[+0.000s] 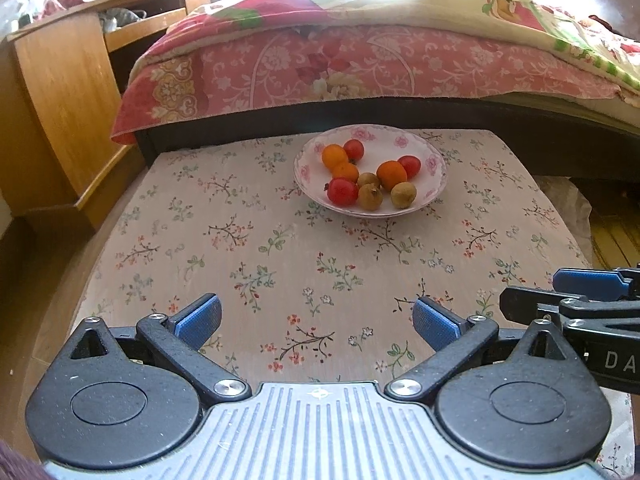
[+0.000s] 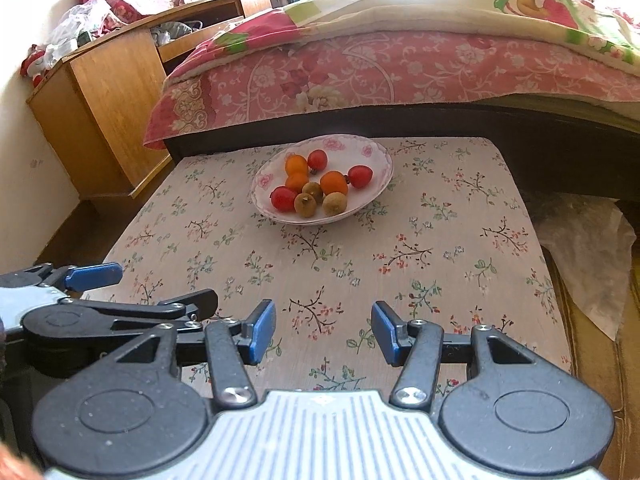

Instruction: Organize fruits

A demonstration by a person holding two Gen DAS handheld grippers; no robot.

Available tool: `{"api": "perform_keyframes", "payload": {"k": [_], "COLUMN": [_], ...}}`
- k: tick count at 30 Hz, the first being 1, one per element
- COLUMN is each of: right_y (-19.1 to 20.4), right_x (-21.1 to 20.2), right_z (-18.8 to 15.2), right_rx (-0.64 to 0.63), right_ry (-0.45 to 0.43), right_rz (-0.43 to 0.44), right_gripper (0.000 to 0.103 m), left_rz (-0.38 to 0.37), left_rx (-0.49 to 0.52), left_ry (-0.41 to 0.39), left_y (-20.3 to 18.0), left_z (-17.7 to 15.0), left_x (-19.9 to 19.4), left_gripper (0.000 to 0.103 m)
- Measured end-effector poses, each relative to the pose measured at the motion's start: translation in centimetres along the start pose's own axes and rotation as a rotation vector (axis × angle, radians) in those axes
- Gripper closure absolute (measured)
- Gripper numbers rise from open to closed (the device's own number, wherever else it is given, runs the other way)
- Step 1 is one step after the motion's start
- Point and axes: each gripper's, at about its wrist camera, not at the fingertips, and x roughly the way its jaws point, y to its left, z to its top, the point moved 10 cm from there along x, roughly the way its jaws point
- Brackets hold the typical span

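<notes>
Your glossy floral plate (image 1: pixel 434 168) is holding round red, orange and brown fruits (image 1: pixel 370 178) at twelve o'clock; your left tool (image 1: pixel 318 322) and right tool (image 2: pixel 323 330) are both hanging spread, empty.

Right gripper (image 1: pixel 568 300) apparently reads "DA", cut off.

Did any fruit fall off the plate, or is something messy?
No fruit has spilled: all nine pieces sit inside the plate on the table, mixed together rather than sorted by kind. The only untidy spot is the wooden cabinet by the bed, where clothes poke out of an open drawer.
</notes>
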Motion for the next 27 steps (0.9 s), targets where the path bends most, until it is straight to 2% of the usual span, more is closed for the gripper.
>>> {"api": "perform_keyframes", "payload": {"k": [27], "right_y": [0.11], "right_x": [-0.71], "right_z": [-0.84], "right_rx": [-0.002], "right_ry": [0.001], "right_rz": [-0.005], "right_gripper": [0.048], "left_rz": [-0.01], "left_rx": [-0.005], "left_ry": [0.003], "left_y": [-0.18], "left_z": [-0.93], "left_x": [-0.82], "left_gripper": [0.001]}}
